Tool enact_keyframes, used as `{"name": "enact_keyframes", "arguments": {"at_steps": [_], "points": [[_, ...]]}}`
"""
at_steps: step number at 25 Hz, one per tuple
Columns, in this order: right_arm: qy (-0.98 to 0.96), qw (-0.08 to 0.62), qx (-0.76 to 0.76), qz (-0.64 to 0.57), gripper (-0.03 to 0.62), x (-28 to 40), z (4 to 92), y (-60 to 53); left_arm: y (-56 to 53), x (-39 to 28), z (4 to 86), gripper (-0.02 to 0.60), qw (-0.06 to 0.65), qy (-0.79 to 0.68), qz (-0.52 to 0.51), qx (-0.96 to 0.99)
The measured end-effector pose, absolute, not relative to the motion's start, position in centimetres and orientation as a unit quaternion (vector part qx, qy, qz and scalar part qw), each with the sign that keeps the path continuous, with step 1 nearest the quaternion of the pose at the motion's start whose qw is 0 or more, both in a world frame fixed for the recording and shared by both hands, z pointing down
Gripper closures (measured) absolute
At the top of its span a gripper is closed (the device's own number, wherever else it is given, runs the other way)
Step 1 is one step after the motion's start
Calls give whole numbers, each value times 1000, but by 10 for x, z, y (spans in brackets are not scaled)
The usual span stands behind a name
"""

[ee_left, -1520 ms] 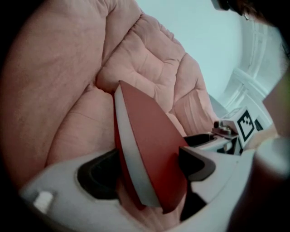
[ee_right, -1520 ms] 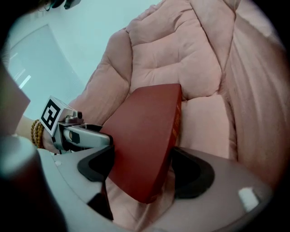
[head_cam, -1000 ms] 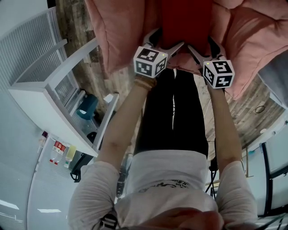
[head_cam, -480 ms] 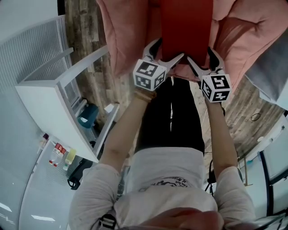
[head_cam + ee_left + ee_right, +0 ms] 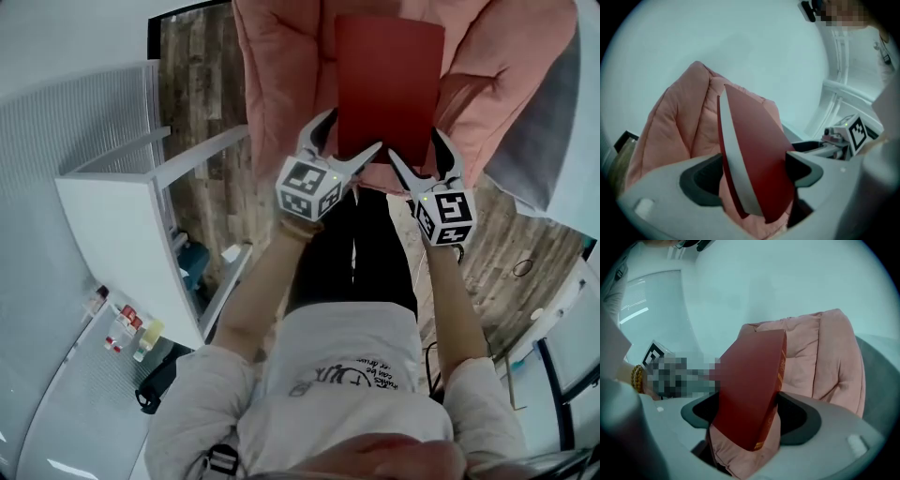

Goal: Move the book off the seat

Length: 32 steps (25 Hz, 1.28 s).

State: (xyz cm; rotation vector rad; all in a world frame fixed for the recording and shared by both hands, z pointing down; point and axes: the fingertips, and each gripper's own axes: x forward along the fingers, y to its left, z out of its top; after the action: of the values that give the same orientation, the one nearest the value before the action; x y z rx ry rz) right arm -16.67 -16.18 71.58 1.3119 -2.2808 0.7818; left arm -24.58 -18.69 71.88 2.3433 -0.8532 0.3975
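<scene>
The left tool (image 5: 752,176) stands about half open. Its two dark pads bear on the near left corner of the flat red hardback book (image 5: 389,84), one on the white page edge and the other on the red cover. The right tool (image 5: 750,416) is parted much the same and has the near right corner, with one pad against the gold-printed spine and the other behind the cover. A fold of the pink quilted seat cushion (image 5: 281,84) bulges up between each pair of jaws, just under the book's corner.

Against half a second ago the hold looks unchanged: same corners, same spread of the jaws. What has changed is the head view, where tools and book sit lower. The book's far edge, cut off before, now shows in full.

The book is over the seat cushion with its cover up. It is a tall rectangle whose long axis runs straight away from the person, from the tools at the near short edge towards the back of the seat. The spine is on the person's right, the pages on the left. In the tools' own views it slopes up and away from the jaws, but I cannot tell whether the near edge is clear of the cushion.

Behind the left tool come its marker cube (image 5: 309,187) and a bare forearm. Left of the seat stands a white piece of furniture (image 5: 122,216) on a wooden plank floor (image 5: 202,94).
</scene>
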Motion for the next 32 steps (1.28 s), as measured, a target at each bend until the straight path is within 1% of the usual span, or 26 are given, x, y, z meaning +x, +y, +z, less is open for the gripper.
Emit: {"name": "enact_keyframes", "arguments": {"at_steps": [4, 15, 32], "points": [[-820, 187, 475, 260, 197, -171, 667, -167, -192, -249, 669, 170, 279, -327, 142, 892], [-826, 164, 492, 222, 197, -164, 552, -170, -198, -241, 553, 167, 242, -330, 119, 905], [-837, 135, 506, 160, 197, -170, 401, -147, -176, -247, 401, 166, 187, -342, 76, 918]]}}
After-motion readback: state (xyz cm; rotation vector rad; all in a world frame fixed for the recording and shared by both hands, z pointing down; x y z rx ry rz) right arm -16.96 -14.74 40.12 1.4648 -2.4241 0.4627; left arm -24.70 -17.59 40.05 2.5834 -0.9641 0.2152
